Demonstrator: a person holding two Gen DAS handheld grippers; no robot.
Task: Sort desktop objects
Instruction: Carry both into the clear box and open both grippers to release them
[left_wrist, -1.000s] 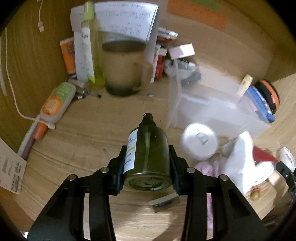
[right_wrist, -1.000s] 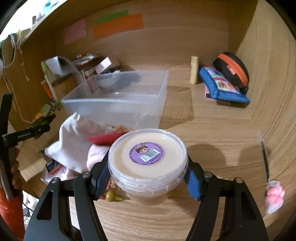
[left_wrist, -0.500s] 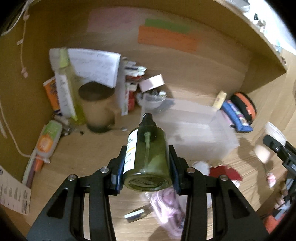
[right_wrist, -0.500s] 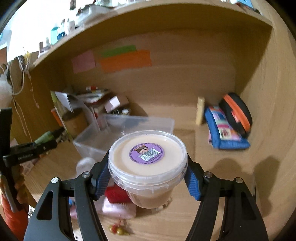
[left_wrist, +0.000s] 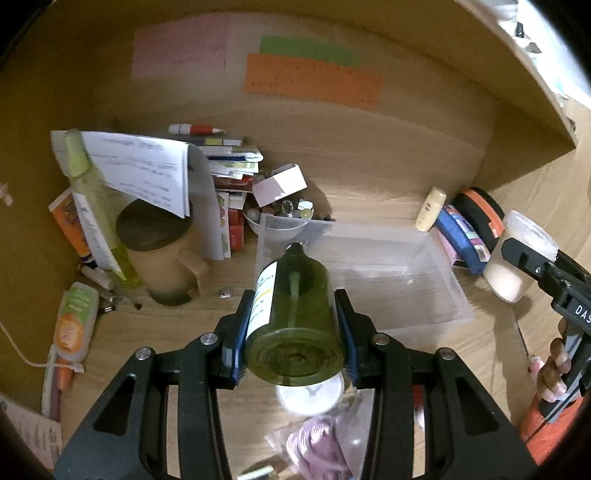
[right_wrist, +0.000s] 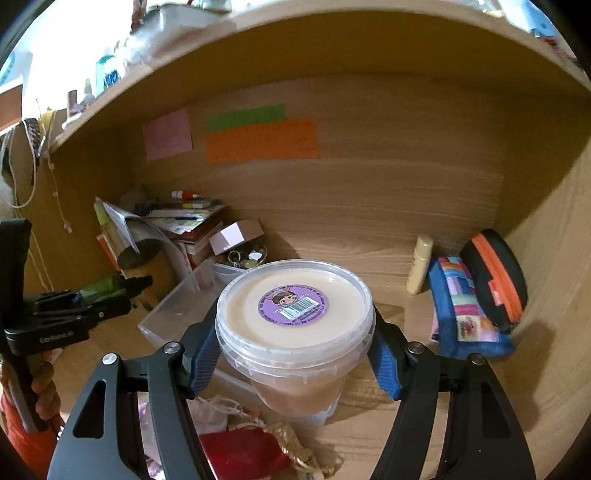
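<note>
My left gripper (left_wrist: 293, 325) is shut on a dark green bottle (left_wrist: 295, 314) with a white label, held lying along the fingers above the desk, just in front of a clear plastic bin (left_wrist: 369, 280). My right gripper (right_wrist: 293, 343) is shut on a clear round tub (right_wrist: 295, 325) of beige cream with a purple lid sticker, held above the desk to the right of the bin (right_wrist: 173, 314). The tub also shows at the right of the left wrist view (left_wrist: 517, 258). The bottle shows at the left of the right wrist view (right_wrist: 110, 288).
A brown mug (left_wrist: 162, 258), a yellow spray bottle (left_wrist: 96, 210), papers and books crowd the back left. A blue pouch (right_wrist: 465, 310), a black-orange case (right_wrist: 495, 277) and a cream tube (right_wrist: 419, 266) lie back right. Pink cord (left_wrist: 317, 443), a white round lid (left_wrist: 310, 395) and a red pouch (right_wrist: 240, 454) lie in front.
Both grippers have risen and pulled back with their loads. The bin and the back wall now sit lower and farther in both views. The front clutter has slid under the grippers.
</note>
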